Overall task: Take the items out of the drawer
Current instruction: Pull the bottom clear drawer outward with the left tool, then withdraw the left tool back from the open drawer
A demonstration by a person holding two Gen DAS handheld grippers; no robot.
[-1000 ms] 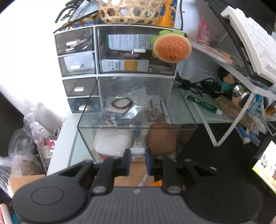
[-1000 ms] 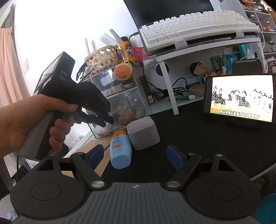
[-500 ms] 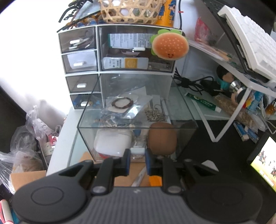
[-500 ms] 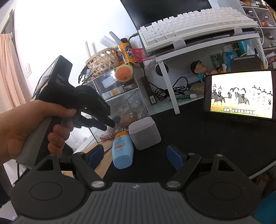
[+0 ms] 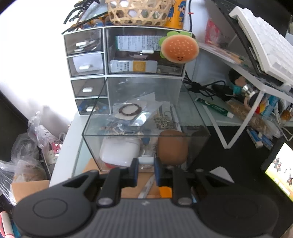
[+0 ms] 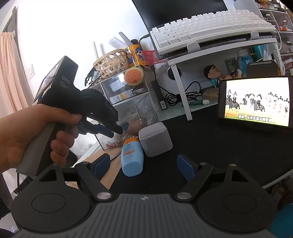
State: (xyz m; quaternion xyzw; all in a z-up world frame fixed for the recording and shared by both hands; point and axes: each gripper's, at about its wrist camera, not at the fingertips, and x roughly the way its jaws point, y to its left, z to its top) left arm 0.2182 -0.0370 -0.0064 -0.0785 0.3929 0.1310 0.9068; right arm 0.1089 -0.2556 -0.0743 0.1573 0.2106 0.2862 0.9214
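Note:
A clear plastic drawer (image 5: 146, 135) is pulled far out of the white organizer (image 5: 124, 55). It holds a white earbud case (image 5: 119, 152), a brown egg-shaped thing (image 5: 173, 146), a bagged bracelet (image 5: 130, 109) and small metal pieces. My left gripper (image 5: 145, 171) is shut on the drawer's white handle (image 5: 146, 160) at its front wall; it also shows in the right wrist view (image 6: 122, 128). My right gripper (image 6: 143, 165) is open and empty above the black desk, near a blue sunscreen bottle (image 6: 131, 157) and a grey cube (image 6: 155, 139).
A white keyboard (image 6: 210, 25) lies on a white riser (image 6: 185, 102). A phone (image 6: 256, 100) playing video stands at right. A woven basket (image 5: 139, 12) and a burger plush (image 5: 179, 49) sit on the organizer. Bags (image 5: 23, 161) crowd the floor at left.
The drawer has come a little further out with my left gripper on its handle. The right gripper has barely moved.

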